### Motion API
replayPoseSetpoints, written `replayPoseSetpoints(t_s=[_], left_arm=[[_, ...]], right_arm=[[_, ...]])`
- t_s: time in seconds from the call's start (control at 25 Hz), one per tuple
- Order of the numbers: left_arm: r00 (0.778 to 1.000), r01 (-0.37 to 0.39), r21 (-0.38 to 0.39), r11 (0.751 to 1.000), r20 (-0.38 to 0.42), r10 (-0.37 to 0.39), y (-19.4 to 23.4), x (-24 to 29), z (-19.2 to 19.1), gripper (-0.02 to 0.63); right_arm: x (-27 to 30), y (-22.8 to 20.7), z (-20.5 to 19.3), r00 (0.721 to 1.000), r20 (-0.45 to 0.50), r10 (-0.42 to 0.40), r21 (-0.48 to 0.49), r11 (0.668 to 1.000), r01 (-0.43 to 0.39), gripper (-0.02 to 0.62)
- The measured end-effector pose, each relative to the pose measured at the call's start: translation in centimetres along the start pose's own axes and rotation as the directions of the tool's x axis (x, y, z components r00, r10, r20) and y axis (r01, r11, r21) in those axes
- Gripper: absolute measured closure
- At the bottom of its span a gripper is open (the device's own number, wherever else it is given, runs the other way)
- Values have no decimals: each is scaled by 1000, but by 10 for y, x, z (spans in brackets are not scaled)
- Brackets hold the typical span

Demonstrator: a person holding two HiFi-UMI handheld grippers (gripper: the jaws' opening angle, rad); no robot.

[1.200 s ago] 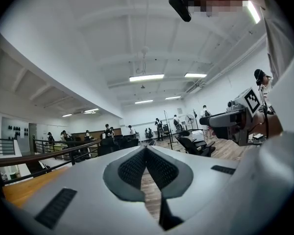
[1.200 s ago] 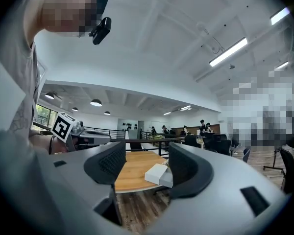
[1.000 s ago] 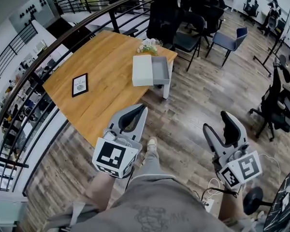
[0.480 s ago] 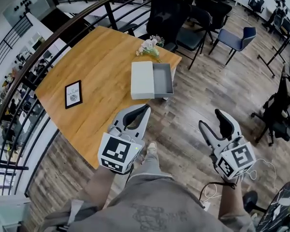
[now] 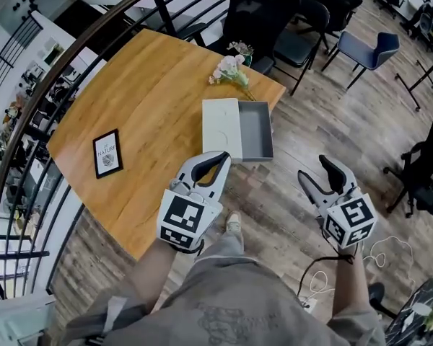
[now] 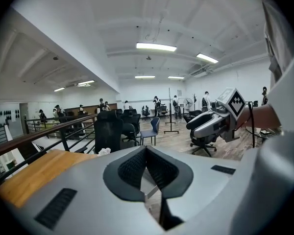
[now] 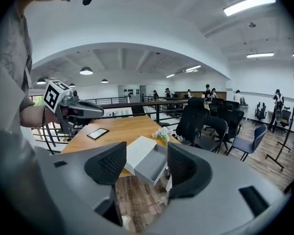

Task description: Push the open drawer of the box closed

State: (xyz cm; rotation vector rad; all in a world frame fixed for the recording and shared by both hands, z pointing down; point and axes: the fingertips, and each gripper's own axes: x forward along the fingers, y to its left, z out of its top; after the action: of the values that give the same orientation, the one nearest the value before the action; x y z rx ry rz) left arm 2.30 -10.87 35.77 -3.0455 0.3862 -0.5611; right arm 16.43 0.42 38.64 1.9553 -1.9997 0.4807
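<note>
A white box (image 5: pixel 221 126) lies near the right edge of the wooden table (image 5: pixel 144 92). Its grey drawer (image 5: pixel 257 131) stands pulled out to the right, past the table edge, and looks empty. My left gripper (image 5: pixel 218 158) is shut with nothing in it, its tip just short of the box's near edge. My right gripper (image 5: pixel 320 174) is open and hangs over the floor, right of and nearer than the drawer. In the right gripper view the box (image 7: pixel 138 151) and drawer (image 7: pixel 153 166) show between the parted jaws of that gripper (image 7: pixel 147 154). The left gripper view shows its gripper (image 6: pixel 146 151) with pads meeting.
A framed picture (image 5: pixel 107 153) lies at the table's left. A bunch of flowers (image 5: pixel 231 66) sits behind the box. Black and blue chairs (image 5: pixel 361 49) stand beyond the table. A dark railing (image 5: pixel 29 121) curves along the left. My legs and a shoe (image 5: pixel 233 223) are below.
I have come closer to the table, so the box sits nearer in view. Both grippers have advanced toward the box. The drawer stays as far out as before.
</note>
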Motion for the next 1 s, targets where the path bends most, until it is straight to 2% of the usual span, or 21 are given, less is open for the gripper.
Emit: replayPoseSetpoints(t_s=[0.24,0.52,1.0], left_arm=[[996,19,-39,999,-82,-22,43,38,-41,589],[987,32,-73,997,-153,-43,71,68,-72,589],[965,-18,-114,993,-261,-12,84,102,-108,589]], right_arm=[[70,-18,-25,992,-125,19,10,1000,-18,322],[127,-38,-52,969,-242,46,8,999,-46,324],[185,-69,-101,911,-393,127,-34,988,-152,330]])
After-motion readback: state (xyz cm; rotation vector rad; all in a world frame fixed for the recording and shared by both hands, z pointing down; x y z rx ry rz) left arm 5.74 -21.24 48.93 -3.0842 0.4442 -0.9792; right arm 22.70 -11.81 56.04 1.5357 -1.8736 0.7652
